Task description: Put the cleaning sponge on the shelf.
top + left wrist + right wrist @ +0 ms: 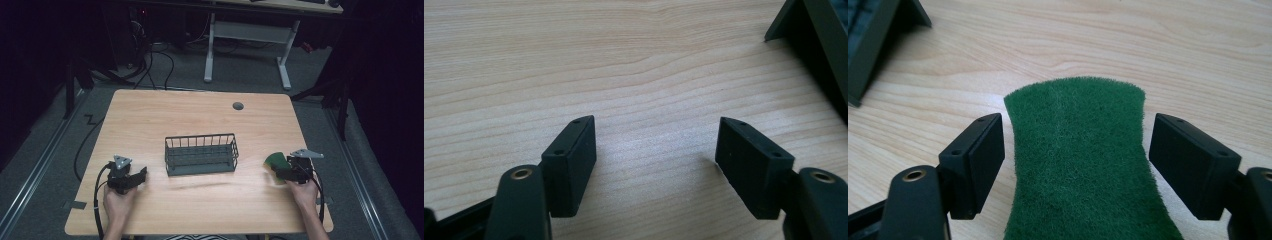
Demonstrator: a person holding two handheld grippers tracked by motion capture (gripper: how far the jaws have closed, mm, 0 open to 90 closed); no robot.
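The green scouring pad (pixel 1083 160) lies on the desk (pixel 200 120) at the right, just right of the wire basket (pixel 201 154), its long axis running straight between the spread, untouching jaws of the right hand-held gripper (pixel 1078 165)

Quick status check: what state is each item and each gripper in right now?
Green scouring pad: lies between the right gripper's jaws, not pressed by either pad.
Right gripper: open, jaws astride the pad.
Left gripper: open, nothing between its jaws, over bare tabletop.
Wire basket: upright at mid-table, looks empty.
Table: wooden top, round grommet near the far edge.
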